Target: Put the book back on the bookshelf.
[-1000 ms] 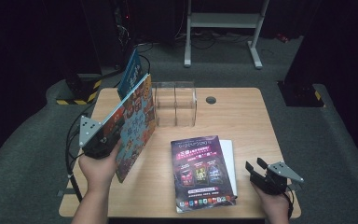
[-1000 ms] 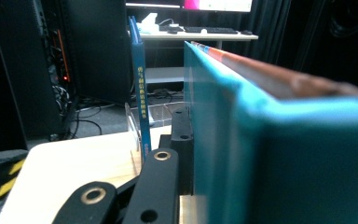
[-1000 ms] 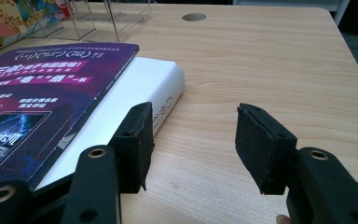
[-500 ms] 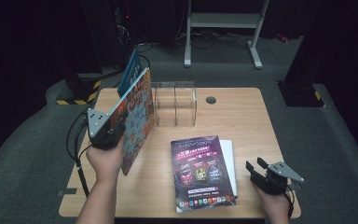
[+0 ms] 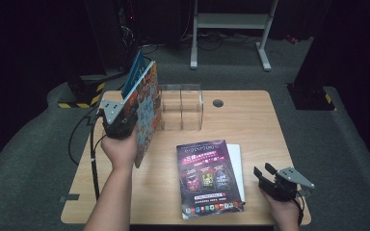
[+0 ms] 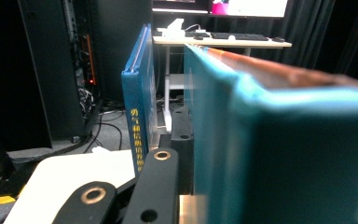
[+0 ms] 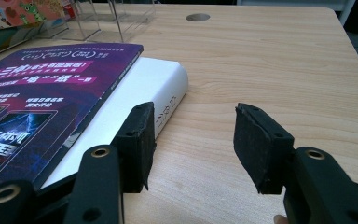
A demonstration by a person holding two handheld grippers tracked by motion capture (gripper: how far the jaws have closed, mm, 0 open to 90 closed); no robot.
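The colourful book (image 5: 147, 113) stands on its lower edge at the left of centre in the high view, tilted a little, gripped by the left gripper (image 5: 118, 120), whose jaws are clamped on its near edge. Its cover carries a busy cartoon pattern in orange, red and blue; in the left gripper view the same book (image 6: 270, 140) fills the right half of the frame as a teal edge with an orange-brown band along the top, blurred by closeness.

Just above and behind it in the high view leans a blue book (image 5: 136, 72), upright with yellow lettering down its spine in the left gripper view (image 6: 140, 107). To the right of the colourful book, touching or very nearly so, stands a clear acrylic holder (image 5: 182, 107) with two compartments; both look bare, though the transparent walls make it hard to be sure.

Lower in the centre of the high view, a purple magazine (image 5: 209, 175) lies flat on top of a white book (image 5: 237, 163), which peeks out along its right side. At the lower right the right gripper (image 5: 268, 179) rests low over the wooden table (image 5: 250, 125), its jaws half apart with nothing between them, just beside the white book's spine (image 7: 168, 100).
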